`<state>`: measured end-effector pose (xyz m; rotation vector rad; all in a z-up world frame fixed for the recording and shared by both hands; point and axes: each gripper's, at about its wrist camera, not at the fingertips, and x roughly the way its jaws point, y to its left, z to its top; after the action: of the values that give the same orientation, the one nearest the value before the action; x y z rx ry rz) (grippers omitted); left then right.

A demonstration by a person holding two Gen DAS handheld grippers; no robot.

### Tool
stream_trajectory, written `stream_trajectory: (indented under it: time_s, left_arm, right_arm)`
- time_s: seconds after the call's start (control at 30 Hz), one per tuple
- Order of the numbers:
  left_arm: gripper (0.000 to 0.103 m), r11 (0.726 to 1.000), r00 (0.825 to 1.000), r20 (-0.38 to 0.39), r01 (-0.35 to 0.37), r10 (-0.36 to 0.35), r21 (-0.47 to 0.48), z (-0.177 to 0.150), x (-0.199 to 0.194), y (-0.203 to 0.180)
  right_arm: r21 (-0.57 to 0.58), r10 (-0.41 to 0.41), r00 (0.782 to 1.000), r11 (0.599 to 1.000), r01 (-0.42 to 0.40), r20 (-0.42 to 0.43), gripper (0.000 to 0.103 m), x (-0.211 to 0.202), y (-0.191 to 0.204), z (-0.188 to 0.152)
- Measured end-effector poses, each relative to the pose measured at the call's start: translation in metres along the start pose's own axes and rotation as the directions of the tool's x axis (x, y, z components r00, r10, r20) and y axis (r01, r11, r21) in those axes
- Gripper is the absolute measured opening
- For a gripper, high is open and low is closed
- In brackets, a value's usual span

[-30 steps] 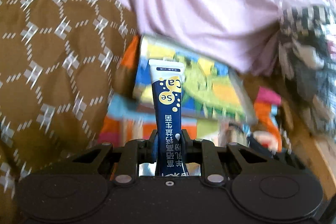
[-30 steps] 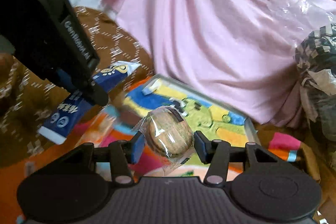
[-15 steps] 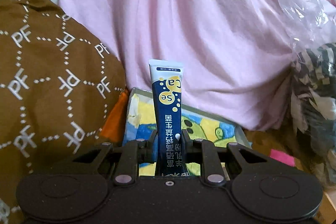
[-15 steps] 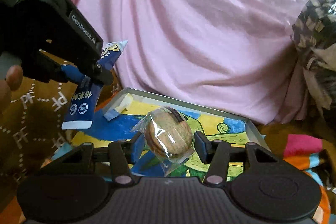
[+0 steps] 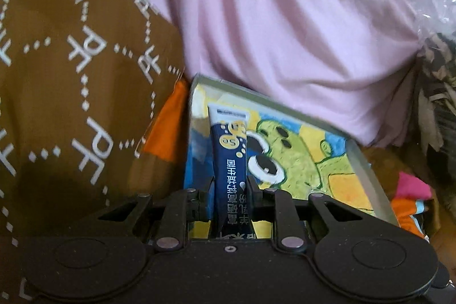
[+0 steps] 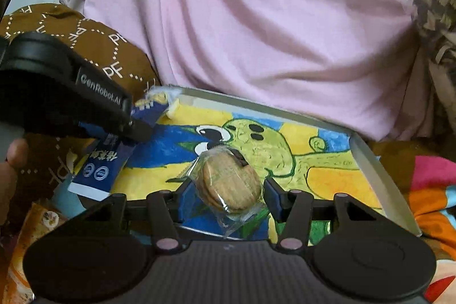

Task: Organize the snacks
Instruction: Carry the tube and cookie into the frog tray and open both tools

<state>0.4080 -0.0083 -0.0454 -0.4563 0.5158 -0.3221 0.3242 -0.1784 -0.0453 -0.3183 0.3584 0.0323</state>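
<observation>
My left gripper (image 5: 230, 191) is shut on a dark blue snack packet (image 5: 229, 150) with white ends and yellow dots, held upright over the near left part of a tray (image 5: 359, 158) with a green cartoon picture. In the right wrist view the left gripper (image 6: 134, 127) holds the same packet (image 6: 102, 161) above the tray's left corner. My right gripper (image 6: 225, 190) is shut on a round sandwich biscuit in clear wrap (image 6: 228, 181), held over the tray (image 6: 379, 175) near its front edge.
A pink sheet (image 6: 256, 19) is draped behind the tray. A brown patterned cloth (image 5: 71, 76) lies left of it. Colourful orange and pink fabric (image 6: 433, 190) lies right. An orange snack bag (image 6: 22, 261) sits at the lower left.
Both grippers have moved down and forward over the tray, which now fills more of each view. Both keep their hold on the packet and the biscuit.
</observation>
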Motion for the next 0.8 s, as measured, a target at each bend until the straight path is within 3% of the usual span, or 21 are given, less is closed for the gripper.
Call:
stream_trajectory:
  time_s: [0.17, 0.23, 0.37, 0.53, 0.57, 0.8]
  left_arm:
    - [0.027, 1.000, 1.000, -0.009, -0.007, 0.007, 0.013, -0.003, 0.003, 0.002]
    - [0.029, 1.000, 1.000, -0.007, -0.009, 0.009, 0.017, -0.003, 0.001, 0.001]
    - [0.045, 1.000, 1.000, -0.007, -0.009, 0.009, 0.013, -0.002, -0.003, 0.000]
    - [0.059, 0.999, 1.000, 0.002, -0.016, 0.016, 0.031, 0.001, -0.016, -0.008]
    - [0.066, 0.999, 1.000, 0.008, -0.023, 0.022, 0.038, 0.002, -0.019, -0.010]
    - [0.089, 0.994, 0.995, 0.085, -0.065, 0.058, 0.091, 0.008, -0.058, -0.033]
  right_arm:
    - [0.027, 0.016, 1.000, 1.000, -0.016, -0.025, 0.060, 0.004, -0.003, -0.003]
    - [0.027, 0.021, 0.999, 0.999, -0.020, -0.025, 0.067, 0.004, -0.003, -0.004]
    - [0.049, 0.031, 0.999, 0.998, -0.030, -0.019, 0.078, -0.001, -0.006, -0.004]
    - [0.076, 0.016, 1.000, 0.997, -0.017, 0.011, 0.092, -0.016, -0.013, -0.001]
    - [0.085, 0.010, 1.000, 0.996, -0.011, 0.016, 0.093, -0.019, -0.015, 0.000]
    - [0.146, -0.032, 0.996, 0.989, 0.020, 0.082, 0.103, -0.059, -0.037, 0.005]
